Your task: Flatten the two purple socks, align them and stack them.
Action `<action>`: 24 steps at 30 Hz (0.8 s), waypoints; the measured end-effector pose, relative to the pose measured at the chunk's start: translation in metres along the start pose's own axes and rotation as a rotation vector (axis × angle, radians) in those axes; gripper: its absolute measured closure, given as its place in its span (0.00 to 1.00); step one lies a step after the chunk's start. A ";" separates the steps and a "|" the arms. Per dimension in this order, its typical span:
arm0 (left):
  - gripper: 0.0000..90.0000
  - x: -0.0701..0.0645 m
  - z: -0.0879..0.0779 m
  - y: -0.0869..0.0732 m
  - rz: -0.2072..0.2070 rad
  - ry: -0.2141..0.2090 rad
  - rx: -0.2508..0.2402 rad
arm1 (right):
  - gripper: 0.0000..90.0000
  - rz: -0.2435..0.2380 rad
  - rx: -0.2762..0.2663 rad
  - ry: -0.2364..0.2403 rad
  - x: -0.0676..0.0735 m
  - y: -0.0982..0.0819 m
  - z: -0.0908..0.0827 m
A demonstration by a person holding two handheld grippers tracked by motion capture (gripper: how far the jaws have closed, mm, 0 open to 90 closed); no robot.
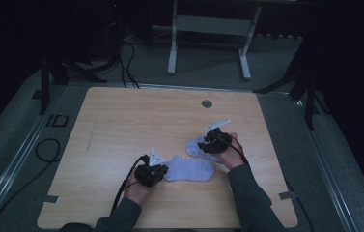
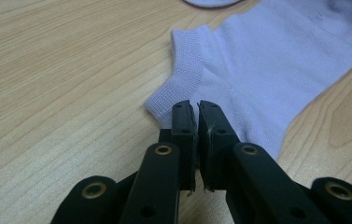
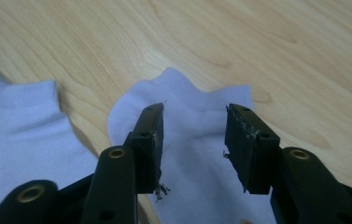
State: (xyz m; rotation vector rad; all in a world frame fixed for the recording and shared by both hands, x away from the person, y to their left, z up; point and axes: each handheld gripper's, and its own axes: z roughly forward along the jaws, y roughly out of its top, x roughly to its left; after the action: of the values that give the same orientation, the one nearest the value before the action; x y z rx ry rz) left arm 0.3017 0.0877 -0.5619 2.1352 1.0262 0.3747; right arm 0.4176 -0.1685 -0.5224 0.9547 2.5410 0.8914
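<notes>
Here, left claw [image 2: 197, 108] nearly closed at near sock [image 2: 276, 70]; right claw [image 3: 194, 122] agape over far sock [image 3: 197, 140].

Both forearms are reaching in from the table's near edge. The left gripper [image 2: 197, 108] is sitting low with its jaws nearly pressed together, while the right gripper [image 3: 194, 122], farther forward, is holding its jaws wide apart.

We read one marking: "ID" in dark letters on the grey floor [image 1: 56, 121], just left of the table [image 1: 121, 121].
</notes>
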 end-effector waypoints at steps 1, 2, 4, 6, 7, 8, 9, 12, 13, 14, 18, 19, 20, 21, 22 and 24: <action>0.94 0.000 0.000 0.000 -0.001 -0.001 0.000 | 0.62 -0.005 0.005 0.005 0.001 0.000 0.002; 0.94 0.000 0.000 0.000 -0.001 -0.001 0.000 | 0.62 -0.008 0.012 0.008 0.001 0.000 0.004; 0.94 0.000 0.000 0.000 0.000 -0.001 0.000 | 0.60 -0.009 0.027 0.013 0.001 -0.001 0.009; 0.94 0.000 0.000 0.000 -0.001 -0.002 -0.001 | 0.58 0.001 0.051 0.019 -0.001 -0.003 0.013; 0.94 0.000 0.000 0.000 0.000 -0.002 0.000 | 0.57 0.006 0.060 0.023 -0.002 -0.004 0.016; 0.94 0.000 0.000 0.000 0.000 -0.002 0.000 | 0.56 0.012 0.069 0.024 -0.003 -0.004 0.018; 0.94 0.000 0.000 0.000 0.000 -0.002 -0.001 | 0.55 0.017 0.076 0.025 -0.003 -0.005 0.019; 0.94 0.000 0.000 0.000 0.000 -0.001 0.000 | 0.53 0.016 0.089 0.023 -0.004 -0.007 0.022; 0.94 0.000 0.000 0.000 0.000 0.000 0.000 | 0.52 0.016 0.086 0.027 -0.004 -0.007 0.023; 0.94 0.000 0.000 0.000 0.000 0.000 0.000 | 0.51 0.021 0.085 0.036 -0.004 -0.007 0.023; 0.94 0.000 0.000 0.000 0.001 0.001 0.000 | 0.52 0.012 0.082 0.039 -0.004 -0.008 0.024; 0.94 0.000 0.000 0.000 0.002 0.000 0.000 | 0.54 0.014 0.081 0.033 -0.004 -0.008 0.024; 0.94 -0.001 0.000 0.000 0.003 0.001 -0.001 | 0.58 0.020 0.081 0.028 -0.004 -0.008 0.024; 0.94 -0.001 0.000 0.000 0.003 0.001 -0.001 | 0.58 0.020 0.081 0.028 -0.004 -0.008 0.024; 0.94 -0.001 0.000 0.000 0.002 0.000 -0.001 | 0.67 0.020 0.081 0.027 -0.003 -0.007 0.023; 0.94 -0.001 0.000 0.000 0.002 0.000 -0.001 | 0.76 0.010 0.081 0.028 -0.002 -0.007 0.023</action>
State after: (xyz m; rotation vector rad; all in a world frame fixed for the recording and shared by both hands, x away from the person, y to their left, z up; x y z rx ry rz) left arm 0.3012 0.0873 -0.5620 2.1353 1.0236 0.3765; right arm 0.4262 -0.1636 -0.5441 0.9859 2.6158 0.8153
